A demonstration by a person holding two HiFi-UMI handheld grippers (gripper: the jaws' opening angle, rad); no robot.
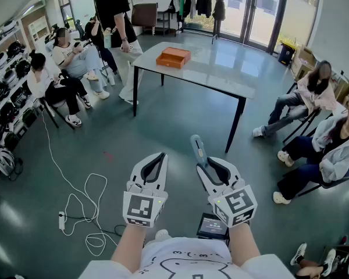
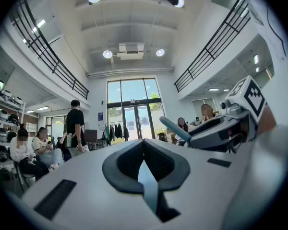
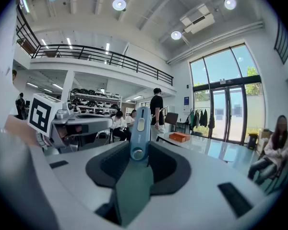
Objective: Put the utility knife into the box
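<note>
Over on your far left there's a wall of shelves (image 1: 6,86) and a few people sitting on chairs (image 1: 67,57), plus one person standing (image 1: 117,22) near the table's left corner. A white cable (image 1: 84,205) snakes across the floor down to a power strip (image 1: 61,220).

Your left gripper (image 1: 156,160) is held out in front of you at about waist level. Its jaws are pressed together with nothing between them, and in the left gripper view the two pads just meet in the middle.

Straight ahead, well away from both grippers, is the grey table (image 1: 221,71). The orange box (image 1: 173,57) sits near its far left corner with nothing around it.

Your right gripper (image 1: 206,166) is just beside the left one at about the same height, and it's got the utility knife (image 1: 196,147) clamped between its jaws. The blue-grey handle sticks out past the fingertips, pointing roughly towards the table. In the right gripper view it stands upright between the pads, slider button facing the camera. So the knife is in your grip up in the air, not in the box.

Further right, more people sit on chairs (image 1: 311,95) along the wall.
</note>
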